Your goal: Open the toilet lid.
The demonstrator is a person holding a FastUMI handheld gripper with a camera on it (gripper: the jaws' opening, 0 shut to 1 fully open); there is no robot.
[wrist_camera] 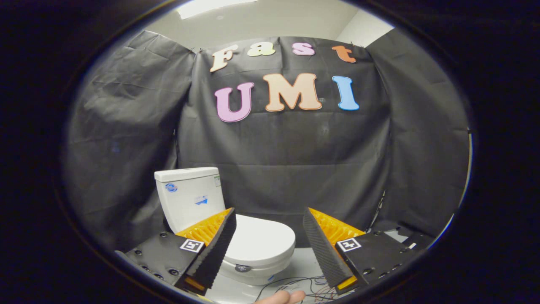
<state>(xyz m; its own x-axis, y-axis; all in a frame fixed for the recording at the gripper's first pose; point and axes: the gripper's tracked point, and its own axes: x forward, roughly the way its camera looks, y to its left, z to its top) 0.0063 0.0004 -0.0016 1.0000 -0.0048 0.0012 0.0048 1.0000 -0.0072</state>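
A white toilet stands ahead, its tank [190, 196] at the back against the black cloth wall. The lid [261, 240] lies flat down on the bowl, its front end reaching between my fingers. My gripper [268, 219] is open, held above and in front of the toilet, touching nothing. The left finger [217, 249] overlaps the lid's left side in the view; the right finger [322, 249] stands to the right of the bowl. A small dark round mark [242, 268] sits on the bowl's front below the lid.
Black cloth walls close the booth behind and on both sides. Thin cables [295, 285] lie on the pale floor [301, 264] in front of the toilet. A fingertip of a person's hand [280, 297] shows beneath the gripper.
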